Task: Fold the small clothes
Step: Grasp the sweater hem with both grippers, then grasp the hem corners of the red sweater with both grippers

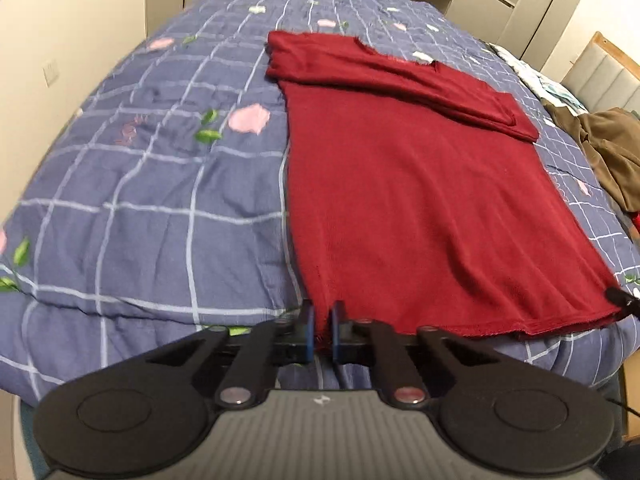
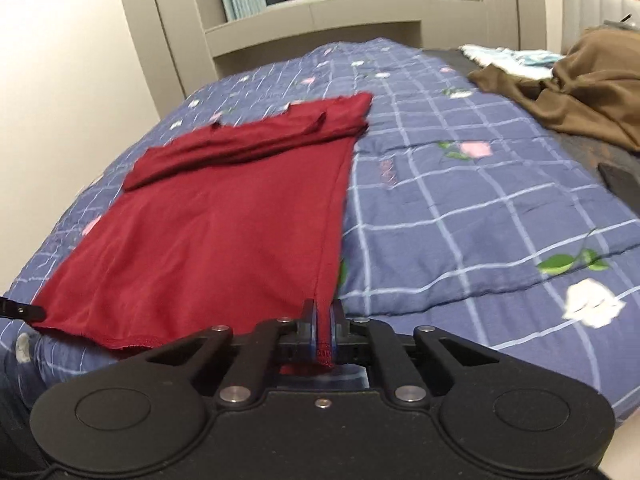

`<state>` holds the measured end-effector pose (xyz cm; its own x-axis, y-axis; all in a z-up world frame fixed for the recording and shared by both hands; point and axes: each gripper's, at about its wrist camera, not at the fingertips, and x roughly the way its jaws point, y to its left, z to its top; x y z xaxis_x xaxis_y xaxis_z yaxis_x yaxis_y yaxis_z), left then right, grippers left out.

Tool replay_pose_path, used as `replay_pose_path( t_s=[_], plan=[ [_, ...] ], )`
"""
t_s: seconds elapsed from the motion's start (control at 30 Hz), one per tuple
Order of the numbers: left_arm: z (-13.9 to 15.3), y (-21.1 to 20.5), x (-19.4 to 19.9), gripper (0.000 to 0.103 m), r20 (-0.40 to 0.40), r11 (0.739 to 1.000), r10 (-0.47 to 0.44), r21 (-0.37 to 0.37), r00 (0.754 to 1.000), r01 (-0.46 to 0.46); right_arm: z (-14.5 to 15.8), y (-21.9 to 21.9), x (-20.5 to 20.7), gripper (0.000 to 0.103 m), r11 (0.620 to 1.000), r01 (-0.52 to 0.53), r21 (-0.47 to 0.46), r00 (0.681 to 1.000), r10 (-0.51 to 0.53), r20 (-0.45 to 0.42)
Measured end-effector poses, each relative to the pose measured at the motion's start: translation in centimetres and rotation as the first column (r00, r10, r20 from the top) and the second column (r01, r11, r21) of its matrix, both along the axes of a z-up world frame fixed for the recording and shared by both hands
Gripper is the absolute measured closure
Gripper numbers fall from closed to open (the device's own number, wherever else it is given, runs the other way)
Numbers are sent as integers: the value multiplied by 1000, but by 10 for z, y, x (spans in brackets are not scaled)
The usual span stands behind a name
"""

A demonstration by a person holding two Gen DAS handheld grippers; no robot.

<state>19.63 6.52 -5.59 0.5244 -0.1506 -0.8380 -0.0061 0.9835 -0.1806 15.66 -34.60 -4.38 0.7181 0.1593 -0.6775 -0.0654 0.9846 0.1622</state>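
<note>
Red shirt (image 1: 420,200): lies flat on the bed (image 1: 140,168), sleeves folded across its far end.
Left gripper (image 1: 322,312): nearly closed, pinching the shirt's near hem corner on the left side.
Right gripper (image 2: 322,312): closed on the near hem corner on the right side.
Brown garment (image 2: 592,92): crumpled, well apart from the shirt, to its far right.

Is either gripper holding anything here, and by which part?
Both hold the red shirt by its bottom hem: the left gripper is shut on the near left corner, the right gripper on the near right corner.
</note>
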Motion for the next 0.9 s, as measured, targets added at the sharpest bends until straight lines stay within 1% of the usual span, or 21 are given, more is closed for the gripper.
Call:
replay_pose_path(
  t_s=[0.07, 0.13, 0.23, 0.3, 0.33, 0.37, 0.4, 0.43, 0.47, 0.5, 0.53, 0.57, 0.6, 0.63, 0.67, 0.7, 0.73, 0.8, 0.83, 0.87, 0.9],
  plan=[
    [7, -1, -2, 98, 14, 1000, 3, 15, 1000, -3, 2, 0, 0, 98, 1000, 6, -10, 1000, -5, 9],
    [9, -1, -3, 99, 15, 1000, 6, 28, 1000, -6, -2, 0, 1, 98, 1000, 5, -28, 1000, -5, -6],
    [-2, 2, -3, 99, -21, 999, 18, 39, 1000, -17, -22, 0, 3, 98, 999, 4, -50, 999, -7, -53],
    [-6, 3, -4, 99, -30, 999, 24, 30, 999, -23, -24, 2, -1, 98, 999, 10, -50, 999, -12, -40],
    [-6, 3, -5, 98, -22, 999, 21, 33, 1000, -20, -22, 3, -1, 97, 998, 6, -57, 999, -8, -32],
    [-5, 2, -6, 96, -14, 999, 15, 36, 1000, -15, -21, 5, -2, 92, 998, 0, -71, 1000, -2, -27],
    [-4, 2, -7, 89, -8, 999, 4, 37, 1000, -4, -21, 6, -2, 88, 996, -4, -87, 1000, 2, -27],
    [-3, 2, -8, 85, -7, 999, -5, 40, 1000, 5, -20, 7, -3, 79, 995, -6, -104, 1000, 4, -21],
    [-2, 2, -9, 76, -5, 999, -8, 48, 1000, 8, -19, 7, -5, 69, 992, -5, -123, 1000, 3, -15],
    [-2, 1, -10, 60, -2, 998, -14, 62, 1000, 14, -17, 8, -7, 65, 991, -8, -135, 1000, 7, -6],
    [0, 1, -12, 51, 6, 997, -21, 79, 1000, 20, -15, 8, -10, 58, 990, -13, -142, 1000, 14, 5],
    [1, 0, -13, 36, 18, 996, -26, 89, 1000, 24, -12, 9, -12, 47, 989, -22, -149, 1000, 25, 15],
    [5, 0, -17, 28, 41, 994, -35, 101, 999, 31, -11, 11, -14, 42, 987, -33, -156, 999, 37, 25],
    [8, -1, -20, 25, 62, 993, -46, 112, 997, 39, -9, 14, -17, 33, 984, -55, -169, 997, 62, 37],
    [10, -2, -22, 19, 79, 991, -61, 126, 995, 50, -8, 19, -19, 26, 980, -74, -183, 996, 83, 45],
    [12, -4, -26, 14, 100, 985, -90, 156, 991, 73, -8, 25, -21, 23, 972, -108, -207, 991, 121, 53],
    [14, -6, -29, 13, 116, 976, -123, 192, 986, 99, -7, 30, -23, 19, 963, -140, -231, 986, 157, 57],
    [15, -15, -35, 11, 124, 944, -205, 286, 971, 163, -7, 41, -26, 17, 940, -200, -275, 973, 224, 58],
    [14, -20, -37, 10, 112, 918, -249, 344, 962, 198, -7, 46, -28, 17, 930, -226, -291, 966, 252, 55],
    [12, -25, -40, 10, 94, 885, -295, 403, 951, 235, -7, 50, -28, 16, 922, -245, -299, 961, 273, 53],
    [11, -30, -40, 10, 81, 859, -327, 440, 942, 261, -8, 53, -28, 16, 915, -264, -306, 955, 292, 50]
  ],
)
